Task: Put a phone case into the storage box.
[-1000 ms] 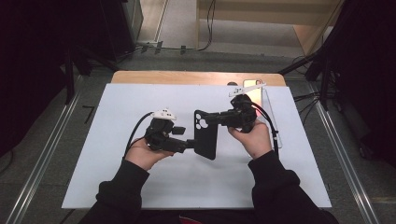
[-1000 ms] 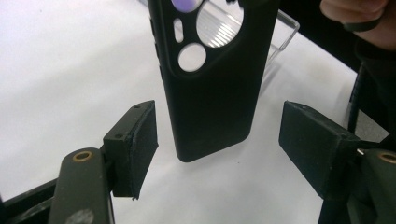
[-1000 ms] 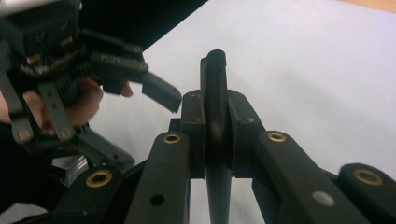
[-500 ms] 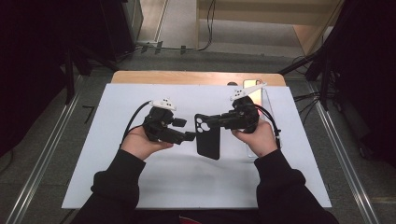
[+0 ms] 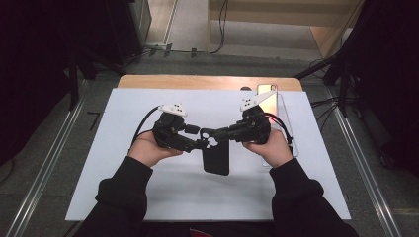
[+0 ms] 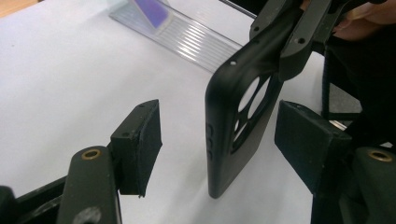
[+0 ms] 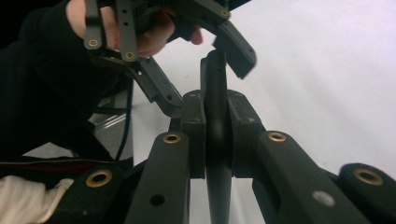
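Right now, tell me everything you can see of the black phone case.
The black phone case looks like matte, slightly rubbery plastic, with rounded corners. One end has a cluster of round camera cutouts, and its side edge shows small button bumps and a tiny hole. It is empty and held on edge, upright above the white table. The right tongs are shut on its camera end, pads pressing both faces. The left tongs stand open around it, pads apart from its faces, not touching.

floor (image 5: 54,148): grey | table (image 5: 148,212): white top | surroundings: dark, cables (image 5: 220,29)
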A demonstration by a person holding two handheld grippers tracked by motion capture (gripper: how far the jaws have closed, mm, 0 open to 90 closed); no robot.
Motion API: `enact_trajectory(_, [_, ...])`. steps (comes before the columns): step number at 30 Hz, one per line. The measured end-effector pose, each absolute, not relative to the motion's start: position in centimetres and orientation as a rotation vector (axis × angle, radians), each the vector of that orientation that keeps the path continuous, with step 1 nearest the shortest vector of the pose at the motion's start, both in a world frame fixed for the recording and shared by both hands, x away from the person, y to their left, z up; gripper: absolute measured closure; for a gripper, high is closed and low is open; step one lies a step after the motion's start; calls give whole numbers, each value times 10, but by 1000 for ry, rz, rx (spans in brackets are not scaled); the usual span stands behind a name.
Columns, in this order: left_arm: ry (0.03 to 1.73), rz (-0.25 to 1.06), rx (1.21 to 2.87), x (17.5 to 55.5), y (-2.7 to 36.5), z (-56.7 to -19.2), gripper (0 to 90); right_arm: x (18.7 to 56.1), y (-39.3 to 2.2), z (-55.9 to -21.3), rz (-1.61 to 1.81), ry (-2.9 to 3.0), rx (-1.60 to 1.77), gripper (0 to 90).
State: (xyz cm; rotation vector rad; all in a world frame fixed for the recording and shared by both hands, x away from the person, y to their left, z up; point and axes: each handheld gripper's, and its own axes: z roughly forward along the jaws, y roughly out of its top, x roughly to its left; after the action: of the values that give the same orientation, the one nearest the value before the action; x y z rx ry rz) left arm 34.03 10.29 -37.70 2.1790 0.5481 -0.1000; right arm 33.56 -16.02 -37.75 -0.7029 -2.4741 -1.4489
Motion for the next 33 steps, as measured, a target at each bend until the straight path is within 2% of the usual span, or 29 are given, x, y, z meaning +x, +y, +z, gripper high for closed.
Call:
enact_trajectory(7, [513,-164,2169,340,103,-381,424,335,-155,-379,-1457,-2448,-661,772])
enact_trajectory(9, [502,-183,2165,339,102,-382,493,335,-155,-379,-1462,-2439,-653,772])
enact_trajectory(11, [484,-214,2165,339,102,-385,605,335,-154,-379,-1464,-2431,-643,772])
enact_trajectory(14, [537,-319,2157,344,103,-389,685,334,-153,-380,-1452,-2447,-635,770])
enact_trajectory(17, [516,-315,2172,343,104,-390,734,335,-153,-382,-1448,-2439,-647,748])
enact_trajectory(23, [488,-319,2195,340,101,-386,766,337,-154,-383,-1477,-2416,-693,621])
enact_trajectory(25, [490,-304,2206,339,102,-384,767,336,-154,-381,-1503,-2428,-734,499])
enact_trajectory(29, [509,-278,2212,338,105,-379,766,335,-157,-378,-1575,-2459,-812,319])
enact_trajectory(33, [569,-259,2189,339,110,-373,764,334,-160,-377,-1618,-2461,-873,266])
